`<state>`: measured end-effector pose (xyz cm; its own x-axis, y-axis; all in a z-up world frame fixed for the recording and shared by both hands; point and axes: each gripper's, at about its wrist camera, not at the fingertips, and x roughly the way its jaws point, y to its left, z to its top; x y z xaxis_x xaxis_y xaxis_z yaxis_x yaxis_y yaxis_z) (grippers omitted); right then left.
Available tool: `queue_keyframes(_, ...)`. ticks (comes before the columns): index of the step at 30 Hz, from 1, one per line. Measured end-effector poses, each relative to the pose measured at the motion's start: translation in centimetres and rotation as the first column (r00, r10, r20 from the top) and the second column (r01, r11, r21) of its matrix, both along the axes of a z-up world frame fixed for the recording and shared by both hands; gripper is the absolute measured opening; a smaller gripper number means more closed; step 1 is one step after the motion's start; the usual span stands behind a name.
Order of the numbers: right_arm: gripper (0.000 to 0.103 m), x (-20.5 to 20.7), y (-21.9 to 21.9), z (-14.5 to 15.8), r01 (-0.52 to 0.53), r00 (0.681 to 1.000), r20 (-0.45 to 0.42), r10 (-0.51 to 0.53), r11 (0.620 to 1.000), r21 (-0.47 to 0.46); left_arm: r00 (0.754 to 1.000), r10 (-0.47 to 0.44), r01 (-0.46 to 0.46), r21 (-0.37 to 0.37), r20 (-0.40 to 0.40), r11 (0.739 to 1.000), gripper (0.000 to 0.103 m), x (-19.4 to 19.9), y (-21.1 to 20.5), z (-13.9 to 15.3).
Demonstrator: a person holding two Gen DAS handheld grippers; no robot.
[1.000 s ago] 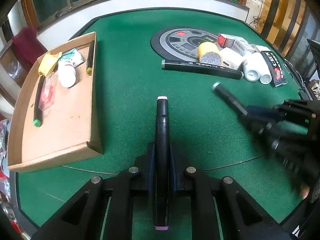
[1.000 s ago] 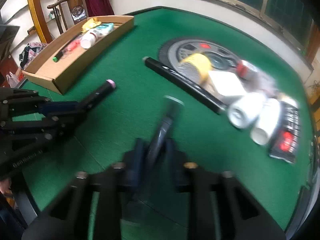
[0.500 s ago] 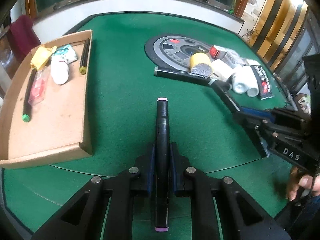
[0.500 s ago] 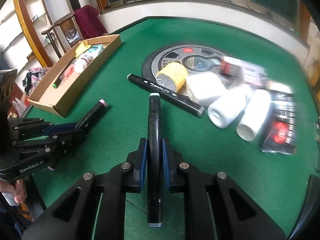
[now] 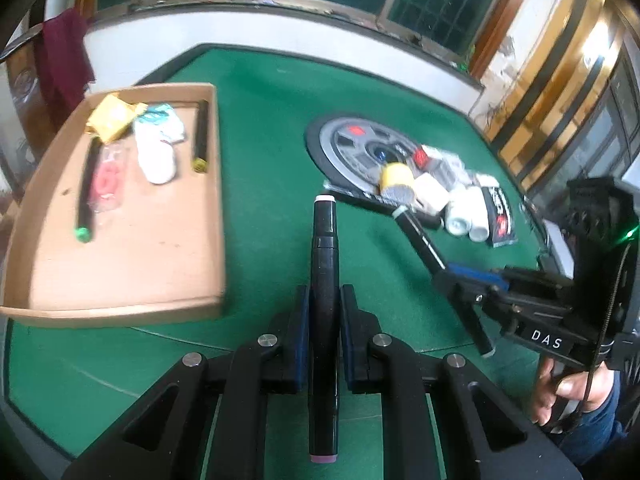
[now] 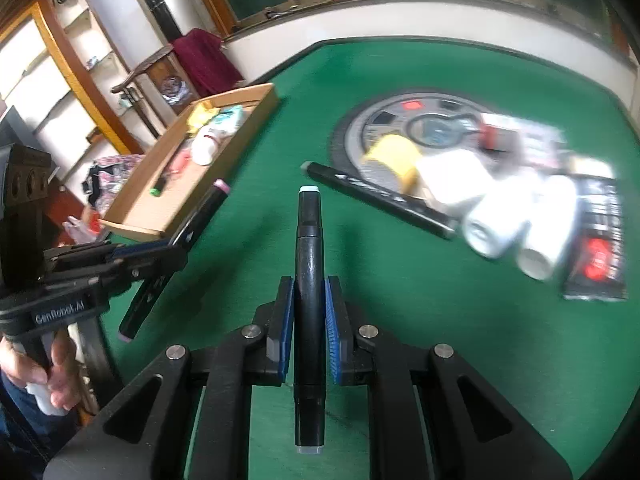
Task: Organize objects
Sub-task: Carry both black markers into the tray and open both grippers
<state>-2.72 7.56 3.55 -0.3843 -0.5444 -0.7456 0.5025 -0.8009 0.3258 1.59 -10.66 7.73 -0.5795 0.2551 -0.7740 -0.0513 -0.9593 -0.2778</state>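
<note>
Brown cardboard tray (image 5: 132,248) far left of left gripper (image 5: 324,330), already holding markers and white bottle; low walls, bare floor near front edge. Left gripper clamped mid-barrel on black plastic marker with pink end caps (image 5: 324,264), lifted clear of green felt table (image 5: 272,152). Likely light, stiff, smooth; mid-barrel hold suits. Right gripper (image 6: 308,314) likewise clamped on black plastic marker with pale grey end caps (image 6: 308,264). Open felt between grippers and tray. Far right: crowded pile of white bottles (image 6: 516,216).
</note>
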Motion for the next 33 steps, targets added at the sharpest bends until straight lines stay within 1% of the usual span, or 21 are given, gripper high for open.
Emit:
queue_keyframes(5,0.012,-0.7,-2.6,1.4,-0.047,0.999,0.018,0.048,0.997,-0.055,0.996,0.074,-0.072,0.04,-0.04,0.997,0.012,1.0,-3.4,1.6)
queue_keyframes(9,0.012,-1.4,-5.8,2.6,-0.089,0.996,0.006,0.089,0.994,-0.071,0.988,0.139,-0.135,0.069,-0.061,0.988,0.012,1.4,-6.7,2.7)
queue_keyframes(11,0.012,-2.1,-7.5,3.0,-0.111,0.993,0.019,0.113,0.99,-0.09,0.98,0.188,-0.182,0.087,-0.067,0.979,0.012,1.7,-8.8,3.2)
queue_keyframes(14,0.012,-3.0,-10.4,3.8,-0.147,0.988,0.033,0.152,0.982,-0.118,0.97,0.236,-0.228,0.114,-0.065,0.967,0.012,1.9,-11.8,3.8)
queue_keyframes(16,0.013,-3.3,-12.6,4.3,-0.173,0.984,0.028,0.177,0.977,-0.129,0.958,0.279,-0.271,0.109,-0.066,0.956,0.012,2.1,-13.9,4.1)
queue_keyframes(20,0.013,-3.8,-16.7,4.7,-0.208,0.976,0.032,0.214,0.967,-0.146,0.94,0.336,-0.326,0.123,-0.066,0.937,0.012,2.5,-17.6,4.3)
queue_keyframes(22,0.013,-4.1,-18.6,4.7,-0.216,0.974,0.035,0.224,0.965,-0.15,0.928,0.366,-0.355,0.131,-0.066,0.926,0.012,2.4,-19.2,4.2)
queue_keyframes(25,0.013,-4.6,-20.7,4.4,-0.222,0.972,0.046,0.231,0.964,-0.148,0.919,0.392,-0.382,0.14,-0.051,0.914,0.012,1.8,-20.9,3.5)
queue_keyframes(29,0.013,-5.4,-22.6,3.5,-0.223,0.97,0.068,0.233,0.966,-0.134,0.91,0.413,-0.409,0.109,-0.018,0.906,0.012,0.5,-22.4,1.5)
queue_keyframes(33,0.013,-5.8,-24.4,2.1,-0.225,0.968,0.092,0.234,0.969,-0.1,0.904,0.428,-0.427,0.081,0.014,0.9,0.012,-0.1,-23.6,-0.6)
